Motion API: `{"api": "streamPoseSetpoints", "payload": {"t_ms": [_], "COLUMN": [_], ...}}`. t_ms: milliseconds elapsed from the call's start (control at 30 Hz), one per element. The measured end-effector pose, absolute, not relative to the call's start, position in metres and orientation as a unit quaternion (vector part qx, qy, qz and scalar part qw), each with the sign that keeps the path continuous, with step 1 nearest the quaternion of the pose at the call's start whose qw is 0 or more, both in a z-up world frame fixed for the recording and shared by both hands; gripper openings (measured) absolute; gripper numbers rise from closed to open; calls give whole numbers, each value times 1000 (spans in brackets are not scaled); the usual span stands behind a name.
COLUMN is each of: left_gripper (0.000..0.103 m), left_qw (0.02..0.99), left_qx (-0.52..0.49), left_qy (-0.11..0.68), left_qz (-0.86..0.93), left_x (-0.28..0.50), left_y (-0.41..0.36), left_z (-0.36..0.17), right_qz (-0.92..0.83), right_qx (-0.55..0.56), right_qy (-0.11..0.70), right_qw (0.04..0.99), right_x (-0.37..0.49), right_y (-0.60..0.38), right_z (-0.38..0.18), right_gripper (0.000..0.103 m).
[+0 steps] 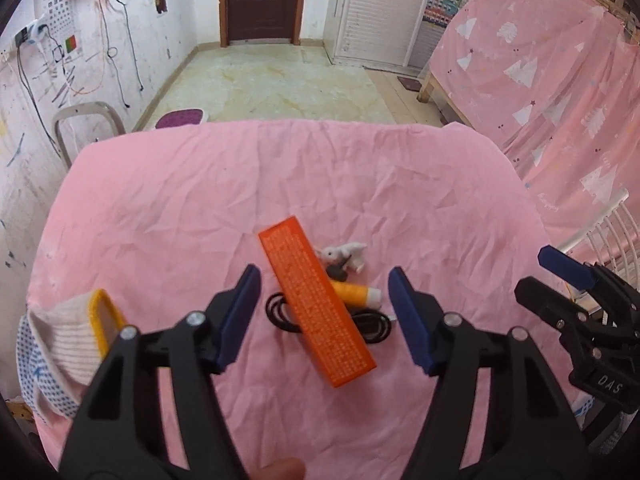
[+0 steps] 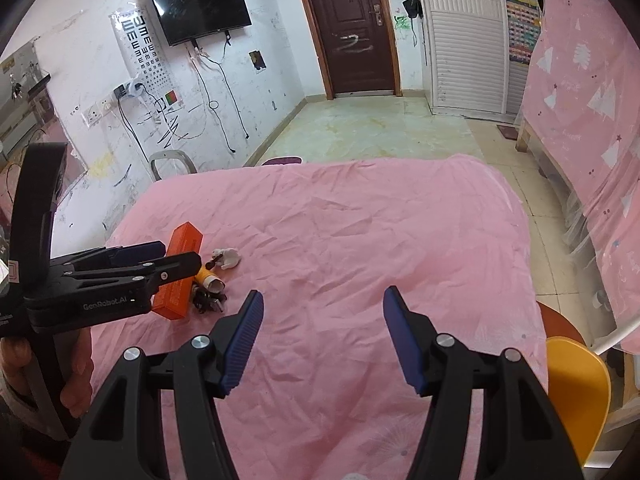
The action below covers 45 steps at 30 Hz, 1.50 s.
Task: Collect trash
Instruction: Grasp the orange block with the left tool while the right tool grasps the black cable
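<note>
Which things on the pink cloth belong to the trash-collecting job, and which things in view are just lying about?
Likely trash:
orange box
yellow tube
black cable coil
crumpled white scrap

Just lying about:
wall television
eye chart
yellow chair
grey chair

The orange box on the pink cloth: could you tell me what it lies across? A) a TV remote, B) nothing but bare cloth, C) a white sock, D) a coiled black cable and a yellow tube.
D: in the left wrist view the orange box lies over the black cable and the yellow tube, between the open left gripper fingers.
</note>
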<state>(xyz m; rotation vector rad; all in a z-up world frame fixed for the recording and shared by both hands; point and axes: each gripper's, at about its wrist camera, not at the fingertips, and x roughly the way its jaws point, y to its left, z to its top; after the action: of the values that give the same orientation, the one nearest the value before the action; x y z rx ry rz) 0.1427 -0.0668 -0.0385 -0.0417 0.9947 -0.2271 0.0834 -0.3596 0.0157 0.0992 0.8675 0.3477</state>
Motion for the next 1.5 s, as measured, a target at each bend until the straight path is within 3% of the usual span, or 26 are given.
{"api": "streamPoseSetpoints", "payload": {"t_ms": [167,333,933,1500], "left_gripper": [48,22,22,22], "left_qw": [863,862,887,882], "left_qx": [-42,-58,-124,-135], "left_qy": [489,485,430,437], "left_qz": [-119,-137,-109,-111], "left_x": [148,152,149,156], "left_y": [-63,-57,6,15], "left_z": [-51,-54,-24,-31], "right_qz": [171,180,288,311], "right_qx": [37,25,-29,-98], "right_qy": [423,426,447,457], "right_qw": [889,886,846,828], "right_x": [86,86,95,99], "right_y": [-348,-334,-246,-208], "right_z": [13,12,0,-10], "right_gripper": [53,53,53,50]}}
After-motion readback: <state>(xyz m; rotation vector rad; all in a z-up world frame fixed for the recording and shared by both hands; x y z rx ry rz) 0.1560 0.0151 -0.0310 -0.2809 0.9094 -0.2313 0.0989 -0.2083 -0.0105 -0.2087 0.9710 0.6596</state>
